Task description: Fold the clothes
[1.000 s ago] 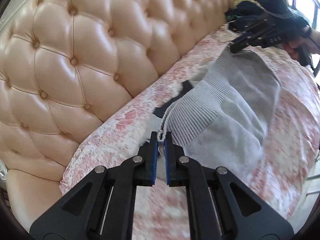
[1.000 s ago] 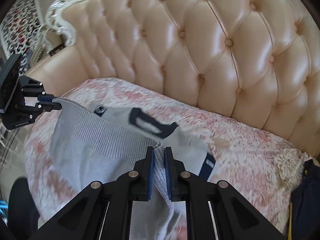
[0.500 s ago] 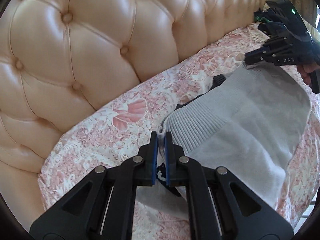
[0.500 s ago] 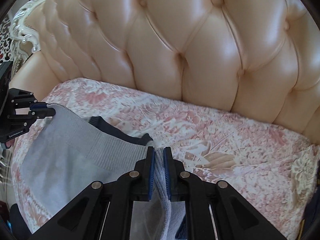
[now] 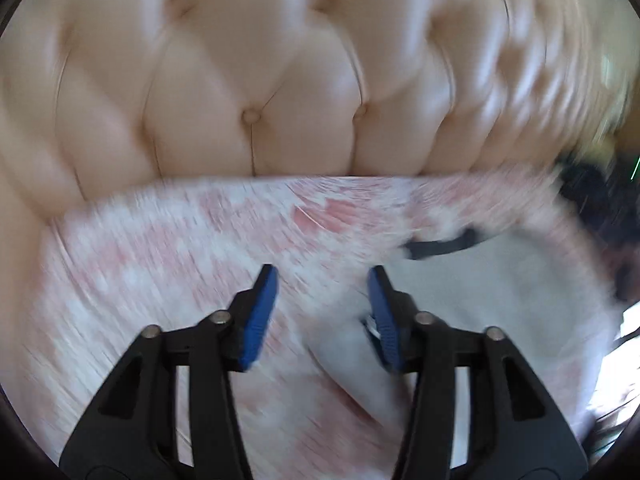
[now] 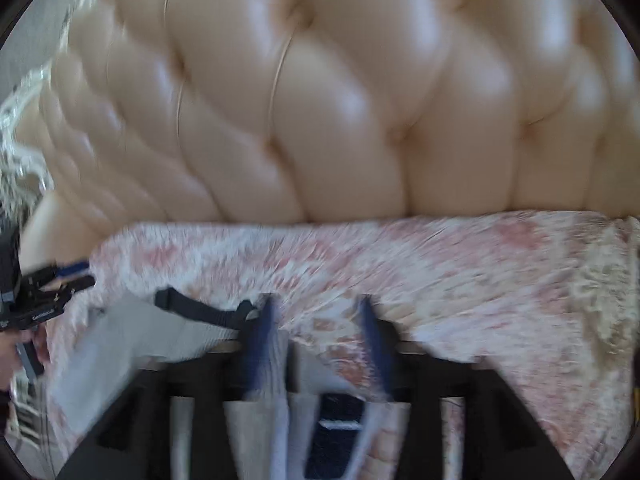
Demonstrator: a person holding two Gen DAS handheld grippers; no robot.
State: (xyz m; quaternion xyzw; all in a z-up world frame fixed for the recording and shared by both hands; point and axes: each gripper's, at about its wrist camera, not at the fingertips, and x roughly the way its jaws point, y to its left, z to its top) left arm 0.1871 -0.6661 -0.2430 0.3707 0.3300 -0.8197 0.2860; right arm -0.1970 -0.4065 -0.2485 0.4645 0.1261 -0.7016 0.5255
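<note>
A grey knit sweater with a dark collar lies folded on the pink floral sofa cover. My left gripper is open and empty, just above the sweater's left edge. In the right wrist view the sweater lies at the lower left, its dark collar toward the sofa back. My right gripper is open over the sweater's right end; grey fabric lies below its jaws, and whether it touches them is blurred. The left gripper shows at the far left. Both views are motion-blurred.
The tufted beige leather sofa back rises close behind the seat. Dark clothing lies at the right end of the seat. A carved pale armrest stands at the left end.
Both grippers carried the sweater's ribbed hem toward the sofa back, then opened and let it go. The sweater now lies doubled over on the seat.
</note>
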